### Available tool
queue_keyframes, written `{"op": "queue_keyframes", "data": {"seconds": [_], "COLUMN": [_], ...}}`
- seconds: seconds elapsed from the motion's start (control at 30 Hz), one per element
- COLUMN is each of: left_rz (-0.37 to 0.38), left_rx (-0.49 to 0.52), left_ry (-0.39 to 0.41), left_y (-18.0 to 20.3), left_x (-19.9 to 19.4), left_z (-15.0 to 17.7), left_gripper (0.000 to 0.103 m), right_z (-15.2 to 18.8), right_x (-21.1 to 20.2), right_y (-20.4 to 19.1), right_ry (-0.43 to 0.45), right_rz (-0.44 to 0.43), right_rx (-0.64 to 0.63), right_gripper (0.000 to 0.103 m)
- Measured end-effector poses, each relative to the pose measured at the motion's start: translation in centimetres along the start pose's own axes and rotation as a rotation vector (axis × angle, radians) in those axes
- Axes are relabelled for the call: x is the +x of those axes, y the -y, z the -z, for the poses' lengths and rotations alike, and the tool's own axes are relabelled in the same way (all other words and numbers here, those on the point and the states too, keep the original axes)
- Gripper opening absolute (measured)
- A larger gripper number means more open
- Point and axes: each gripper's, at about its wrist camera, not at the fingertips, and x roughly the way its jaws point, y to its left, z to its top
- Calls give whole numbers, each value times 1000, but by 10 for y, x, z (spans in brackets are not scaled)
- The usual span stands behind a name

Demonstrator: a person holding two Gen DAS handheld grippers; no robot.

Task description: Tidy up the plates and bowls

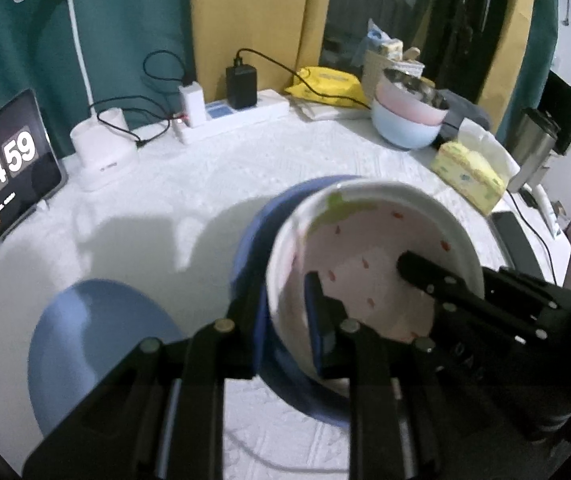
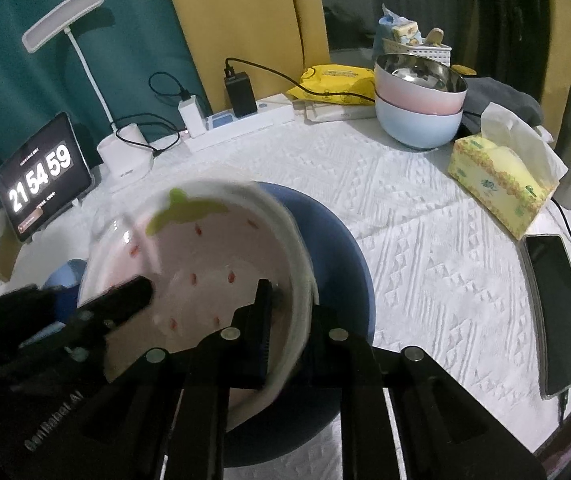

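Observation:
A white bowl with a pink strawberry pattern (image 1: 369, 256) (image 2: 205, 256) hangs tilted over a dark blue plate (image 1: 253, 236) (image 2: 337, 248) on the white tablecloth. My left gripper (image 1: 281, 304) is shut on the bowl's left rim, one finger inside and one outside. My right gripper (image 2: 289, 312) is shut on the opposite rim in the same way. Each wrist view also shows the other gripper's fingers (image 1: 417, 274) (image 2: 125, 296) reaching into the bowl. A lighter blue plate (image 1: 85, 344) (image 2: 65, 280) lies flat to the left.
Stacked pink and blue bowls with a steel one on top (image 1: 405, 124) (image 2: 417, 112) stand at the back right. A tissue box (image 2: 501, 184), phone (image 2: 557, 312), power strip (image 2: 241, 120), desk lamp (image 2: 125, 156) and clock tablet (image 2: 41, 184) ring the table.

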Motion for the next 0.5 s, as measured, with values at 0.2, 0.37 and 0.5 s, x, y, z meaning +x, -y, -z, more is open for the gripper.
{"op": "queue_keyframes", "data": {"seconds": [0.2, 0.37, 0.5], "left_rz": [-13, -16, -20], "left_rx": [9, 10, 21], "left_ry": [-3, -18, -11], "left_y": [-1, -3, -3], "left_x": [3, 12, 13], "left_z": [-2, -1, -1], "left_gripper": [19, 19, 19], "right_z": [-3, -3, -2], "right_x": [2, 1, 0], "right_y": [-1, -1, -2], "right_ry": [-9, -17, -13], "right_rz": [7, 1, 11], "right_rx": [0, -12, -23], "right_gripper": [13, 17, 17]}}
